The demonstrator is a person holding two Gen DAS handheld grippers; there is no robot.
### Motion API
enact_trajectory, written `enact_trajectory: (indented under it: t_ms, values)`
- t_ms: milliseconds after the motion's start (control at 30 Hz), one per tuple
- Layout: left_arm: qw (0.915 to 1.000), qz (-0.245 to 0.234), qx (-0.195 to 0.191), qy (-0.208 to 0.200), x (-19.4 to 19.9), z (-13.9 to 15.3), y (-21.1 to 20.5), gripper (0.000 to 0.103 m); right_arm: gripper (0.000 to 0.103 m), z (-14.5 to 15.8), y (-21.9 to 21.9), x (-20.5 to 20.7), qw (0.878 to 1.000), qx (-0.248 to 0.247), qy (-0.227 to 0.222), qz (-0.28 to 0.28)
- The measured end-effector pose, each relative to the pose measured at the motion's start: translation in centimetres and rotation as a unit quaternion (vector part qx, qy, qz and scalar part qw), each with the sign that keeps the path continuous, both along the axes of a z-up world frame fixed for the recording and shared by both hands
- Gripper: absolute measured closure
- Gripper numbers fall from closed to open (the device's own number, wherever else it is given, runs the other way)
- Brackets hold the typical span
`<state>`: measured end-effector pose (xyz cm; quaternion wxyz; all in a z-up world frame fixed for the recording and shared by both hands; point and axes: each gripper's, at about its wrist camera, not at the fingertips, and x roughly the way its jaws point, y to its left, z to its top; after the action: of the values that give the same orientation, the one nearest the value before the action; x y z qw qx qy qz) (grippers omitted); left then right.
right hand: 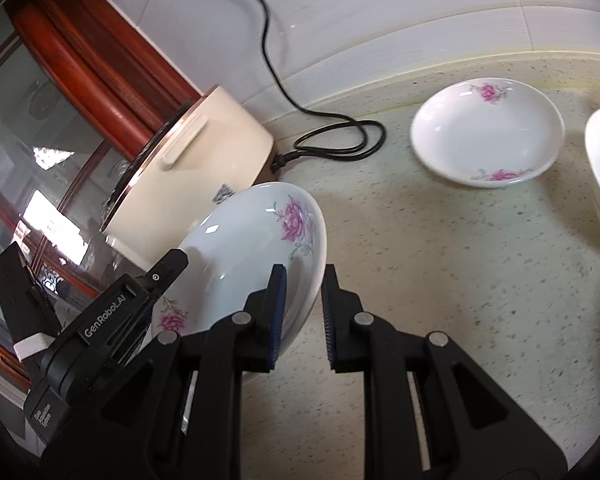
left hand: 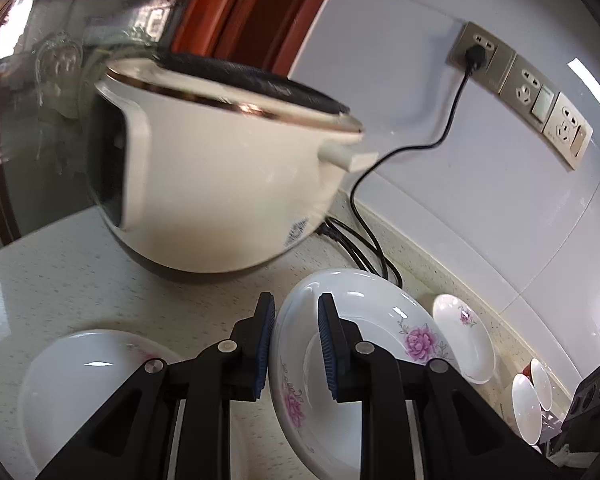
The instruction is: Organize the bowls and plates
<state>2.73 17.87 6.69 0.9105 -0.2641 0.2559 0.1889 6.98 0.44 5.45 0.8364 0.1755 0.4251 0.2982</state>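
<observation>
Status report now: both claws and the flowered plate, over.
Left claw and right claw both shut on flowered plate, tilted off counter. Rice cooker close behind.

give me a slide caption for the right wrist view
Both tongs grip one tilted floral plate above the counter.

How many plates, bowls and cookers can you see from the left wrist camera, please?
Plates: 3 (held plate, left plate, small plate)
Bowls: 2 (near bowl, far bowl)
Rice cooker: 1
Total: 6
</observation>
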Motion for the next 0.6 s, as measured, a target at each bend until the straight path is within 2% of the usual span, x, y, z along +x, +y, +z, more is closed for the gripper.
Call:
enact_trajectory:
  t_ms: [600]
  values:
    - [0.9989,0.047,0.000,0.002,-5.2,-0.7,2.5,0.076,0.082,0.6,4.3,-3.0,0.998,-0.015,-0.025,0.056]
